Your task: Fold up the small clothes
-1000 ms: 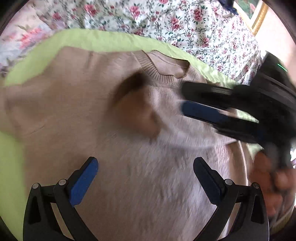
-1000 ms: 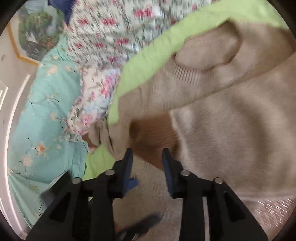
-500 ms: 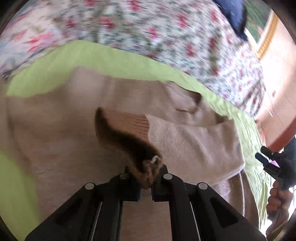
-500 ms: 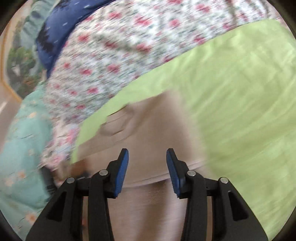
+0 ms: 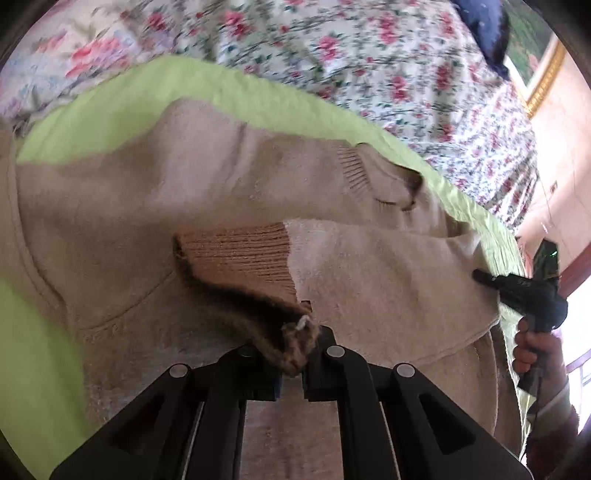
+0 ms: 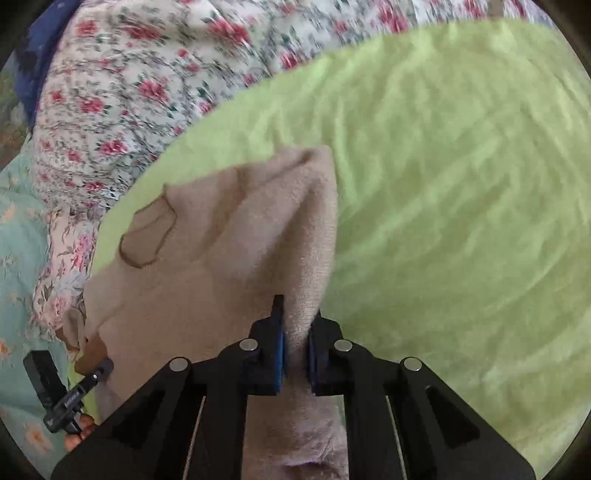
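A beige knit sweater (image 5: 155, 206) lies on a lime-green blanket (image 5: 155, 96), neck opening (image 5: 399, 184) at the far right. One sleeve (image 5: 369, 280) is folded across the chest. My left gripper (image 5: 295, 354) is shut on that sleeve's brown ribbed cuff (image 5: 240, 254). In the right wrist view my right gripper (image 6: 295, 332) is shut on the sweater's side edge (image 6: 310, 251), with the neck opening (image 6: 147, 236) to its left. The right gripper also shows in the left wrist view (image 5: 480, 275), and the left gripper in the right wrist view (image 6: 105, 365).
A floral bedsheet (image 5: 369, 48) lies beyond the green blanket (image 6: 461, 184). A dark blue cloth (image 5: 487, 26) sits at the far corner. A teal floral cover (image 6: 18, 258) is at the left of the right wrist view.
My left gripper closed on the sleeve cuff, which the right gripper had carried over and let go. My right gripper moved to the sweater's side edge and closed on it.
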